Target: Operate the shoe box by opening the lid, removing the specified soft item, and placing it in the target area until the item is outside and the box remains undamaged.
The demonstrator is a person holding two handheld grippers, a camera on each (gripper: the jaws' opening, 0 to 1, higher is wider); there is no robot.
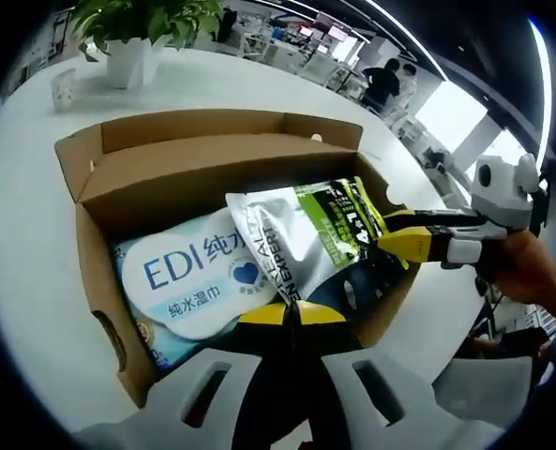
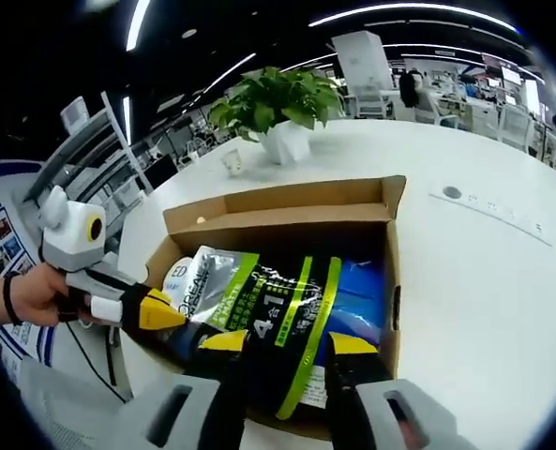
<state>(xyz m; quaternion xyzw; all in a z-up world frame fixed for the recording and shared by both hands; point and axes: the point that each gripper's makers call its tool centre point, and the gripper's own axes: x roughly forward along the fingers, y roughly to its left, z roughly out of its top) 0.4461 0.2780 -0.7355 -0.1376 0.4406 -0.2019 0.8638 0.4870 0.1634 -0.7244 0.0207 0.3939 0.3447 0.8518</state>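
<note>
1. Two grippers are on the same pouch. Your left gripper (image 1: 292,314) has its yellow tips together, pinching the pouch's (image 1: 306,244) near edge at 6 o'clock in the left gripper view.
2. Your right gripper (image 2: 287,342) has its jaws apart, straddling the pouch's (image 2: 278,319) black-and-green end; whether the pads actually bite, I can't tell. In the left gripper view it comes in from 3 o'clock with its tip at the pouch's right edge.
3. Pose: both grippers point down into the open box from opposite sides. Your hand (image 2: 29,291) on the left gripper shows at 9 o'clock in the right gripper view.
4. Progress: the lid is already open, with the flap standing up at 12 o'clock. Shoe box (image 1: 90,234) looks intact, no tears visible.
5. Pouch is lifted at an angle but sits inside the box walls, lying over the EDI wet-wipes pack (image 1: 193,272). A blue pack (image 2: 362,300) sits at 3 o'clock of it in the right gripper view.
6. Left to do, by my read: clear the rim, carry out, set down on the white table (image 2: 484,281). Target area isn't marked in either view.
7. Risk: dragging the pouch on the near wall could bend the cardboard. Lift straight up.
8. Potted plant (image 2: 278,112) sits well beyond the box at 12 o'clock.
</note>
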